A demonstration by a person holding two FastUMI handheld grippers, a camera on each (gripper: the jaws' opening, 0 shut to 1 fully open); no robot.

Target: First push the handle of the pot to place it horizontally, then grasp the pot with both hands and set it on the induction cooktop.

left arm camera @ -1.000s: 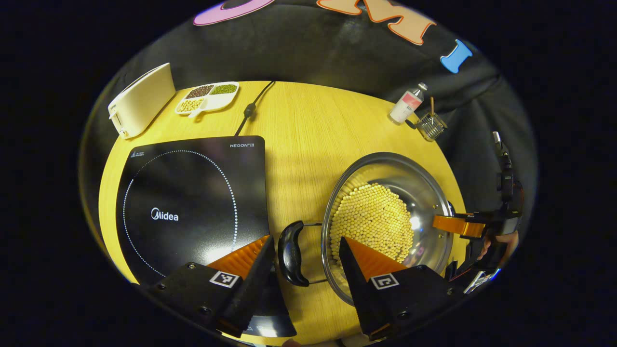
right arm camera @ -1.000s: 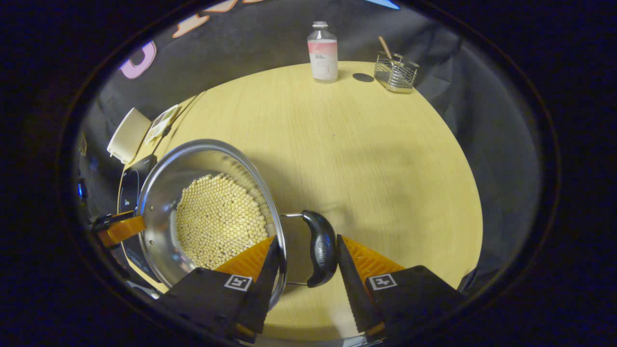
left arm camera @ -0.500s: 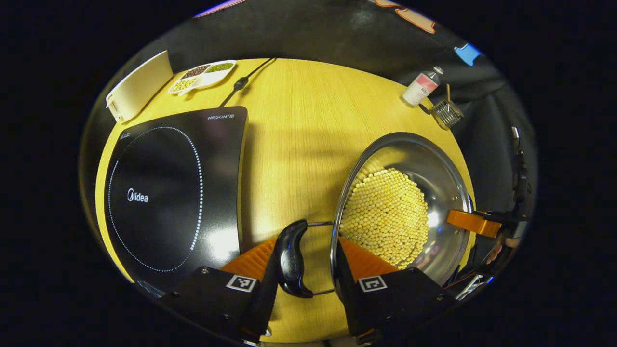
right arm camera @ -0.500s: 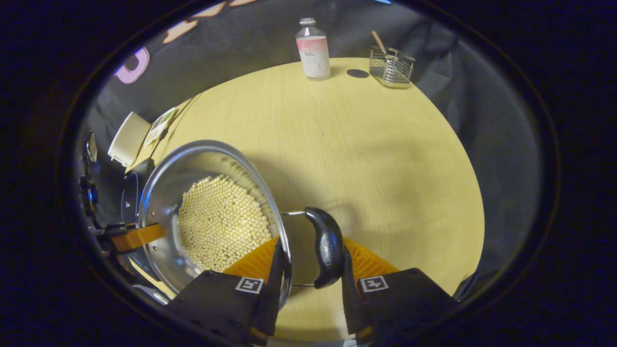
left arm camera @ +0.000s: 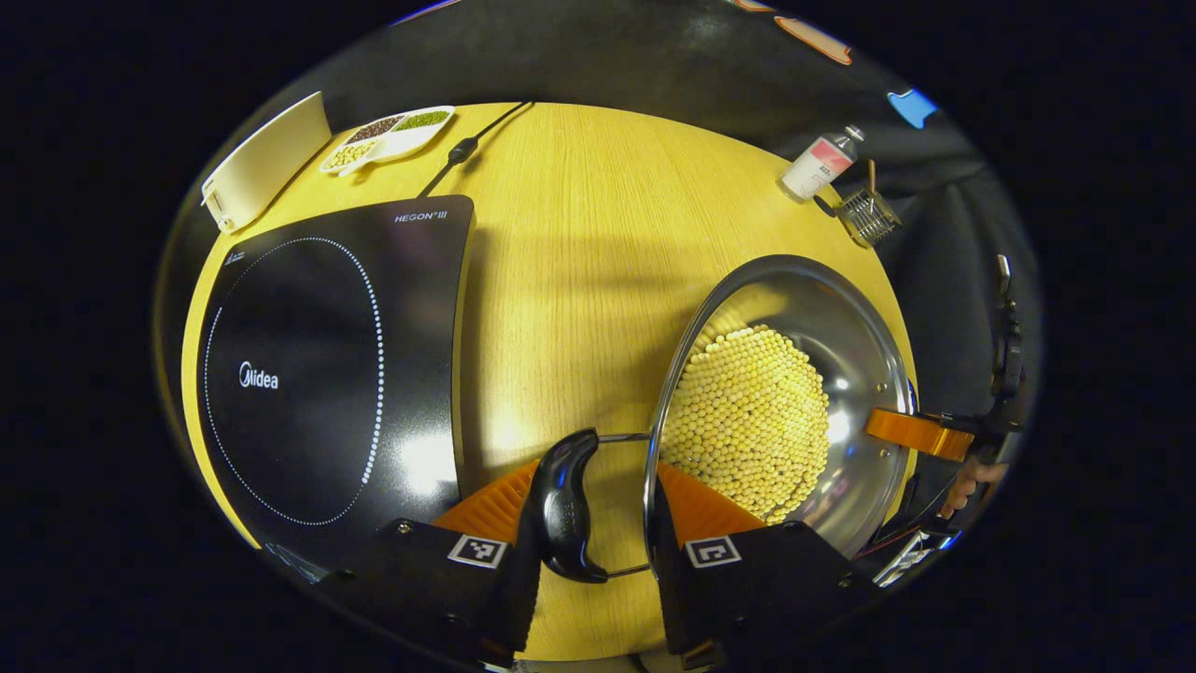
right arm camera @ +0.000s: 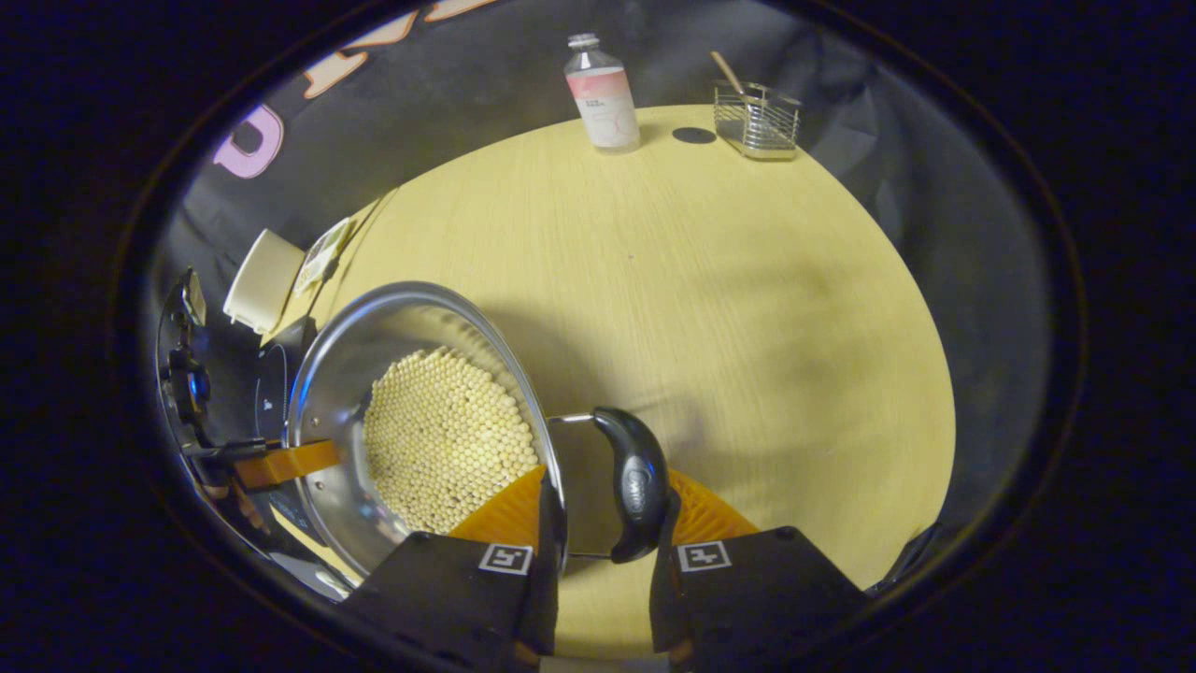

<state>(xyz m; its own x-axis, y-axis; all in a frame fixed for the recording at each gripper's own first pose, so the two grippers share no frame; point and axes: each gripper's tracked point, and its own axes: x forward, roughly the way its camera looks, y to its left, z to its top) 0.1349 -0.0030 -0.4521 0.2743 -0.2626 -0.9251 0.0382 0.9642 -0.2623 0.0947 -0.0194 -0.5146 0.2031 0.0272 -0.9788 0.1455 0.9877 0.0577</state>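
Round pale wood table (left arm camera: 579,280) before black cloth wall: steel pot (left arm camera: 841,336) of beans right of induction cooktop (left arm camera: 327,374), apart from it, left gripper (left arm camera: 593,523) and right gripper (right arm camera: 603,523) each clamped on 1 of its 2 side handles, bottle (right arm camera: 603,93) at far edge.

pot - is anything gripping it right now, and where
Yes: both tongs hold the pot. Left tongs clamp its near black handle and rim; right tongs clamp the opposite handle.
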